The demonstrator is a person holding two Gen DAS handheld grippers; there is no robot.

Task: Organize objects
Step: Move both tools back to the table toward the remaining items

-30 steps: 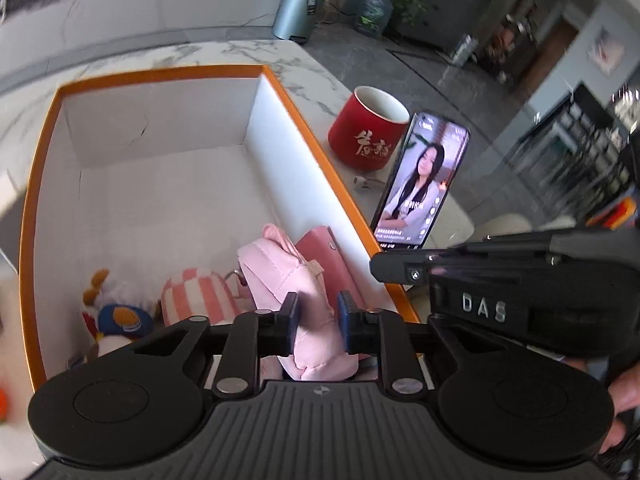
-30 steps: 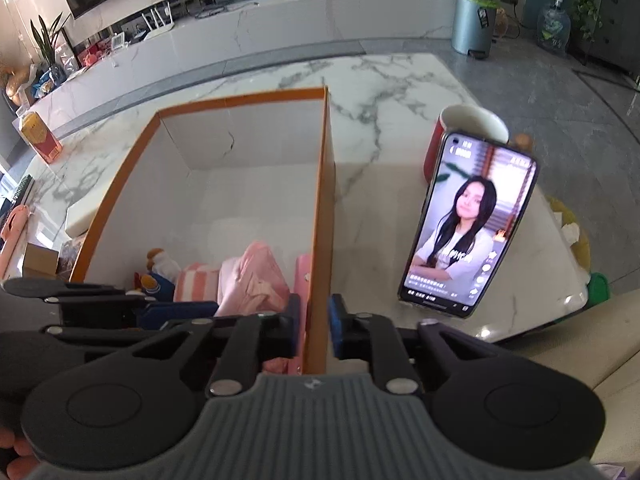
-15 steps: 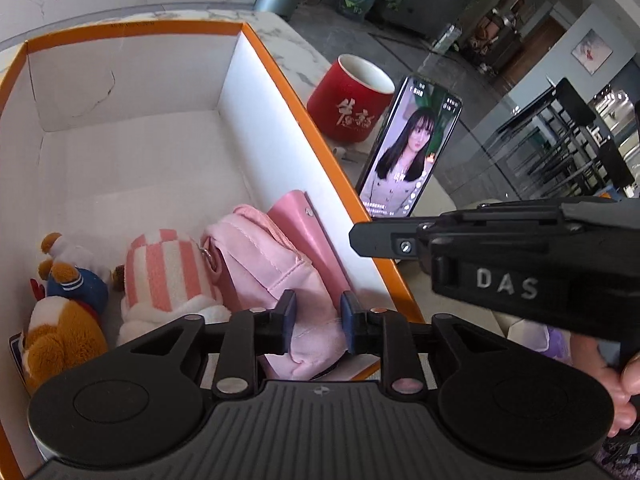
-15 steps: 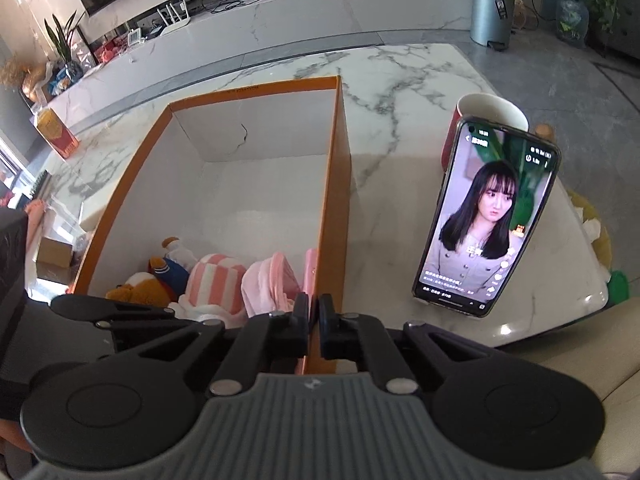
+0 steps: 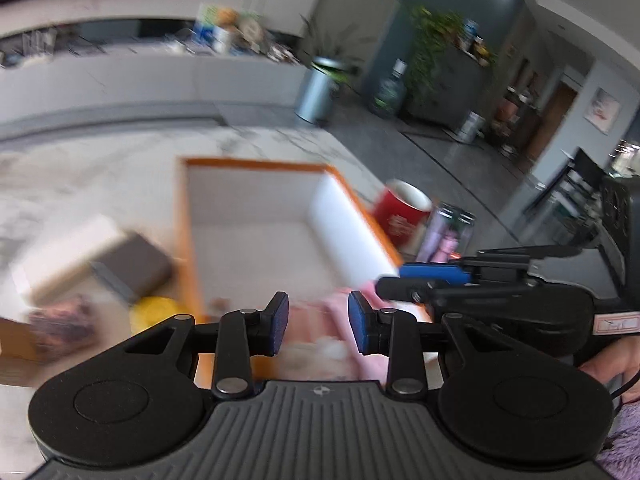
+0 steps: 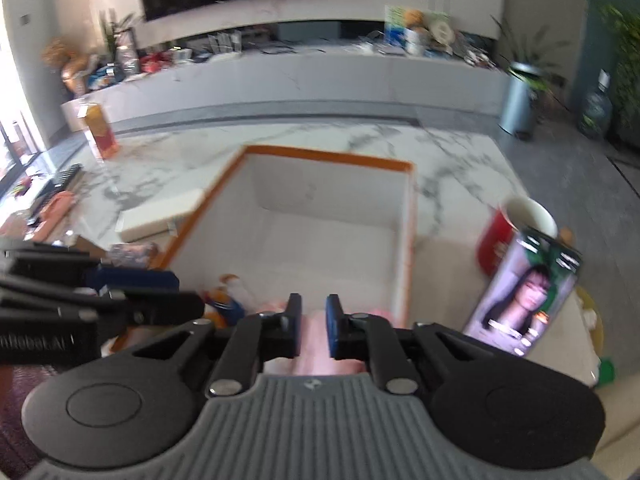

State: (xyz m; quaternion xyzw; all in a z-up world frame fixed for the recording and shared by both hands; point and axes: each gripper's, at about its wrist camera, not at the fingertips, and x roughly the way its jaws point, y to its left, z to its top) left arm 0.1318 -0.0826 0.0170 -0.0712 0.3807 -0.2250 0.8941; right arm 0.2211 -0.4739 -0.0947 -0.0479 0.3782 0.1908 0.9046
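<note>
Hovering over the near end of the orange-rimmed box (image 6: 404, 240) with both the left hand-held gripper (image 5: 318, 328) and right hand-held gripper (image 6: 313, 326) opening and empty, pink bag (image 5: 340, 312) inside near the surface's front edge, risking knocking the propped phone (image 6: 520, 304).

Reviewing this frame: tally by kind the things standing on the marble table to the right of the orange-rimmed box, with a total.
Red ceramic mug with white inside: 1
Upright smartphone with lit screen: 1
Total: 2
Both stand outside the orange-rimmed white box, the phone in front of the mug.
</note>
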